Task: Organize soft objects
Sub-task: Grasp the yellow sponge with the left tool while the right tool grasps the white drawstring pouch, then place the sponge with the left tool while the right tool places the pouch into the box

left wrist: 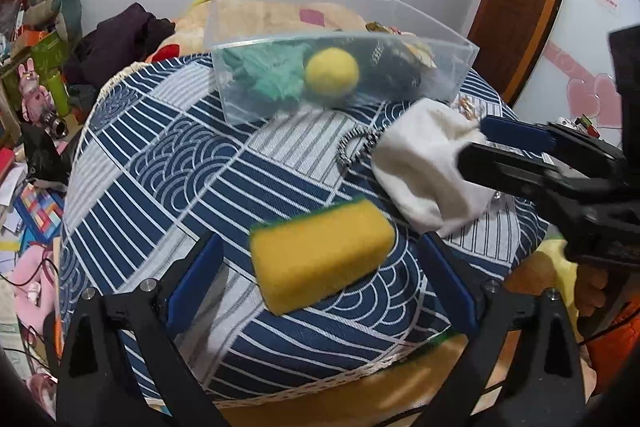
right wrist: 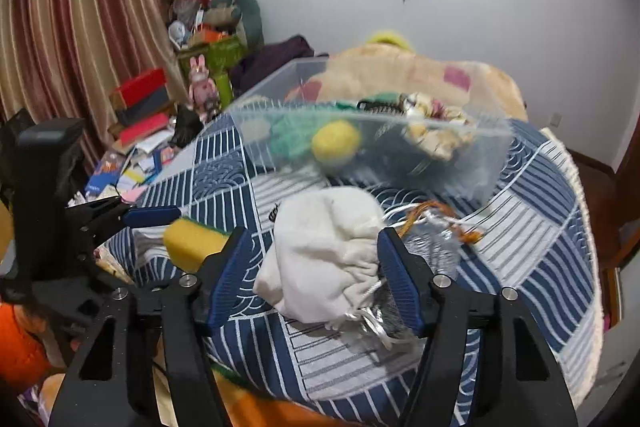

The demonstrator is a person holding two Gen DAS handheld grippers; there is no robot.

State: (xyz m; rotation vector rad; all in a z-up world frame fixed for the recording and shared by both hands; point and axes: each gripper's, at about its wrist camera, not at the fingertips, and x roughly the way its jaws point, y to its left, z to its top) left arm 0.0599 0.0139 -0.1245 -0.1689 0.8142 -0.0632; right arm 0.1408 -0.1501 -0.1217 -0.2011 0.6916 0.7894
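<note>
Left tool: blue-padded fingers spread wide, straddling the sponge without touching it on either side, as far as the left wrist view shows. Sponge is a rectangular block, yellow open-cell foam with a thin green scouring layer along its far face; it lies flat on the tabletop near the front edge. From the right wrist view the same sponge sits just beside the left tool's pad.

Right tool: fingers also spread, bracketing the white cloth; the pads look close to its sides, but contact is not clear, so nothing is gripped yet. Cloth is a crumpled, matte bundle, soft knit or fleece, with a drawstring-like gather at the near end. Under and beside it lies a silvery mesh pouch with orange cord, and a black-and-white coiled tie just behind.

Clear bin, thin rigid plastic with straight walls, stands at the far side of the tabletop. Inside: teal fluffy yarn piece, yellow felt ball, a dark item, a floral scrunchie.

Tabletop cover is woven cloth, navy and white wave-and-stripe patchwork.

Progress, judged: partway. Several soft items already binned; sponge, cloth and the small pieces beside it remain outside. Both tools appear set for a pick.
</note>
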